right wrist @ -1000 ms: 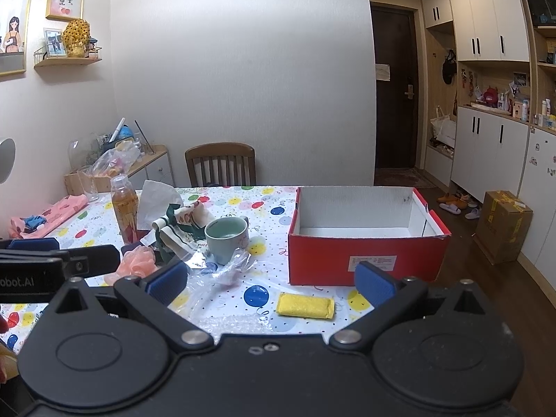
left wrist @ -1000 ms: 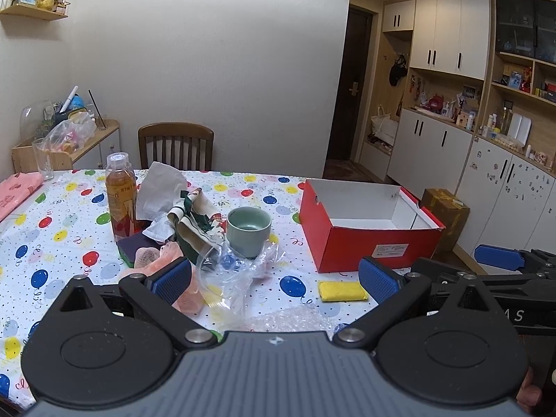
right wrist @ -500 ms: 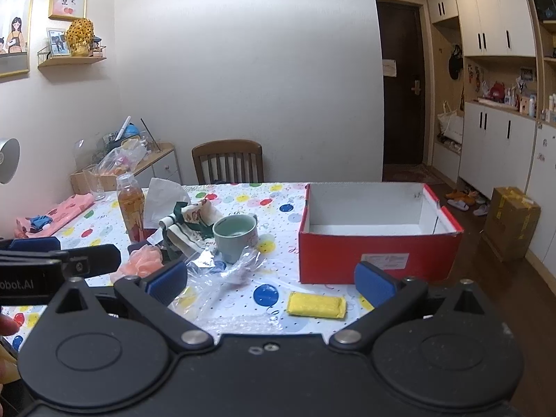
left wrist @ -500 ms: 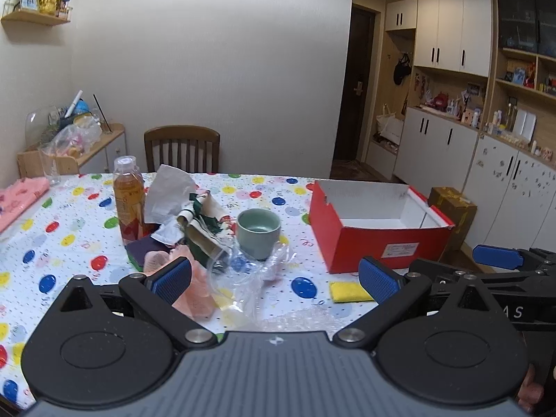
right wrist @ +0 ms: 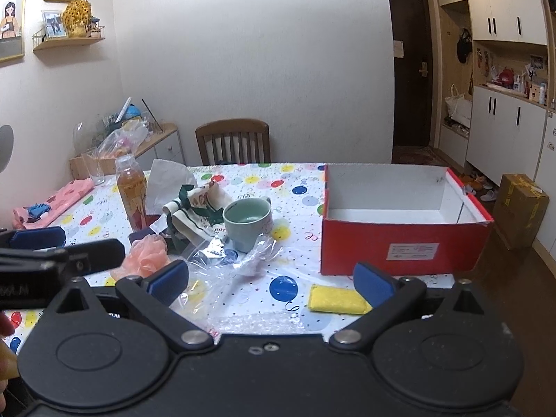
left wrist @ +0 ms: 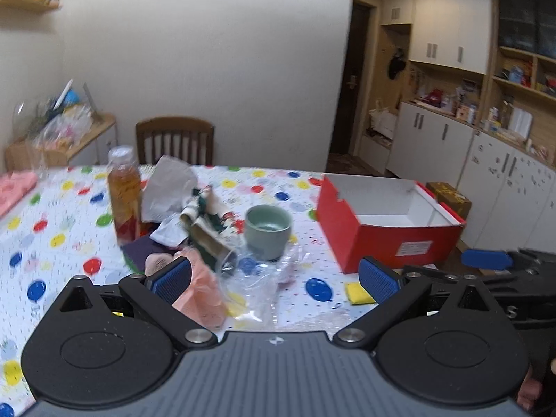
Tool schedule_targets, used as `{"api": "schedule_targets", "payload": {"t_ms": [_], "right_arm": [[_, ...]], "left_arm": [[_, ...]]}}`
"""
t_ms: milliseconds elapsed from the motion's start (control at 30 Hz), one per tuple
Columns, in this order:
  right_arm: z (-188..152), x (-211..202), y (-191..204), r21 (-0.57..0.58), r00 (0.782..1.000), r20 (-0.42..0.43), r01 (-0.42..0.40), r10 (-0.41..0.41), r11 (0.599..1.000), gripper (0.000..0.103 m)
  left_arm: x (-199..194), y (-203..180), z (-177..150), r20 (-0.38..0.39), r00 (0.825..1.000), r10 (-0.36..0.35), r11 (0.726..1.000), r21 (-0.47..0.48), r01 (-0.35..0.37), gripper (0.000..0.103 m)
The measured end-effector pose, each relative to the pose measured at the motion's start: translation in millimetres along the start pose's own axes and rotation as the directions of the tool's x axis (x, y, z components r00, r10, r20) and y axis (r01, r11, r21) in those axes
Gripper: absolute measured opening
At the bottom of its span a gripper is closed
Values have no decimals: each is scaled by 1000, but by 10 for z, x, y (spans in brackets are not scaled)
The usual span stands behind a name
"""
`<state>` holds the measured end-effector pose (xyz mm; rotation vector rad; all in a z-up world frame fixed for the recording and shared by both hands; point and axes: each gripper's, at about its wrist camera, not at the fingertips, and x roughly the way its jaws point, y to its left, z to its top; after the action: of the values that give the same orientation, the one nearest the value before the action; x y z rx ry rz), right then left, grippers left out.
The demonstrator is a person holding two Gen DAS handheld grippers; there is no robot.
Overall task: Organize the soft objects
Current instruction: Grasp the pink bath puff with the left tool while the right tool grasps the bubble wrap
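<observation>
Your open lane is the table point(right wrist: 104, 205) strip between the green cup point(right wrist: 247, 222) and the red box point(right wrist: 403, 243); only balloon-print cloth lies there. Toward the near edge, crumpled clear plastic point(right wrist: 226, 264) and the yellow sponge point(right wrist: 338, 299) lie in the way. Left of the cup, bottle point(right wrist: 132, 191), tissue point(right wrist: 166, 182), striped cloth point(right wrist: 191, 213) and pink puff point(right wrist: 146, 255) crowd together. The box stands open-topped with nothing visible inside.

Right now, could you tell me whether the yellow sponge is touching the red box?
Apart. The right wrist view shows a strip of tablecloth between the yellow sponge and the red box.
</observation>
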<state>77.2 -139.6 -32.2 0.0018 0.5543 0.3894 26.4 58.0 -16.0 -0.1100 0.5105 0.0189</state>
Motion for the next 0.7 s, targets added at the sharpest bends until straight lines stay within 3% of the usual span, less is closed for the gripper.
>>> {"api": "schedule_targets", "payload": {"t_ms": [167,333,433,600,700], "right_arm": [[-6,207,27,7,999,-44,4,-4,1000,99],[-85,420,47,-28,995,-98,2,-5,1000,96],[-180,564,80,-55,989,-148,-9,1,998,96],[-348,855,150,-119,972,-233,-33,4,992,93],[-458,1017,197,-142,950,-313,-70,22,987,87]], "left_arm": [[253,362,-2,-46,998,51,995,-85,-55,103],[516,663,-22,-42,997,72,995,-70,-75,103],[756,843,-60,-91,992,87,993,-68,-94,102],[1087,1021,-191,-151,980,126,990,-40,-134,102],[1225,1085,-263,-185,973,140,989,-19,-146,102]]}}
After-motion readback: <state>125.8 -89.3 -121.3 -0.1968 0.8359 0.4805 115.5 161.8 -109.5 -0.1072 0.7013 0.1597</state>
